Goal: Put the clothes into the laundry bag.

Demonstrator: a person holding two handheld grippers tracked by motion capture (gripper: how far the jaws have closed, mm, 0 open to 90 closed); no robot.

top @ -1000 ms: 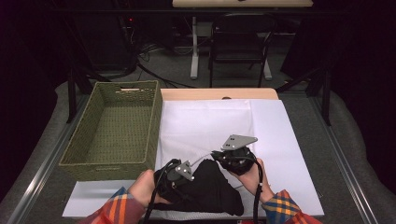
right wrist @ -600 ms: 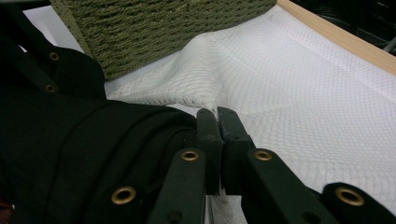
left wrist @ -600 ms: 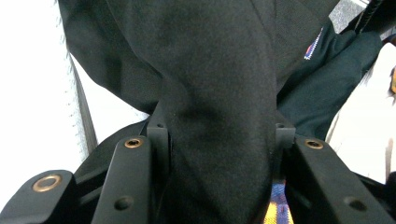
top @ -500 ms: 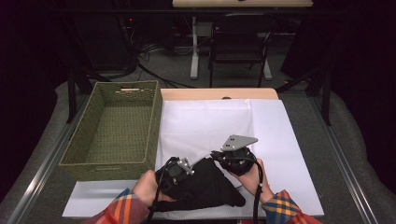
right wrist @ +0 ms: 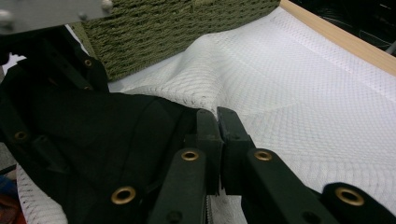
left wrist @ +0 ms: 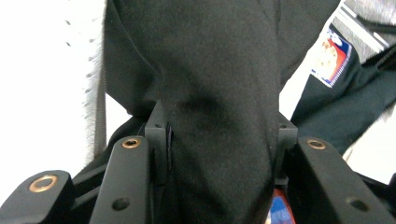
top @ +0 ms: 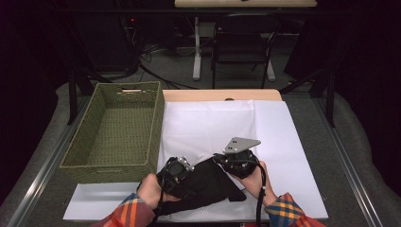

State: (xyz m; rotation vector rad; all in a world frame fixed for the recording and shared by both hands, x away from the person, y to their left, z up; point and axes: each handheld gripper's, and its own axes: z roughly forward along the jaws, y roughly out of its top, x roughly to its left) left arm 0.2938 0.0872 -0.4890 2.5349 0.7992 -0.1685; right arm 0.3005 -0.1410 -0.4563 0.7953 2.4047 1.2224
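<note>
- Lying near the front edge of the table, a black garment (top: pixel 208 187) sat crumpled on the white mesh cloth (top: pixel 213 127), between the person's two hands.
- The left gripper (top: pixel 176 171) rested on the garment's left part, held by the left hand (top: pixel 151 189); in the left gripper view a thick fold of the black garment (left wrist: pixel 219 93) ran up between its two jaws, which stood fairly wide apart with the fabric filling the gap and pressing against both.
- A colourful patch (left wrist: pixel 330 58) showed on the garment at the upper right of that view, and white cloth lay to the left.
- The right gripper (top: pixel 226 161), with its grey three-cornered plate (top: pixel 241 144) on top, sat at the garment's upper right corner, held by the right hand (top: pixel 257 182).
- In the right gripper view its jaws were nearly closed, with only a thin gap between them, pinching the edge of the black garment (right wrist: pixel 93 140) right where it met the white mesh cloth (right wrist: pixel 289 88), which bulged up in a ridge just beyond the tips.
- A green woven basket (top: pixel 118 127) stood on the table to the left of the white cloth, just beside it and apart from the garment.
- Both sleeves (top: pixel 288 213) were plaid.
</note>
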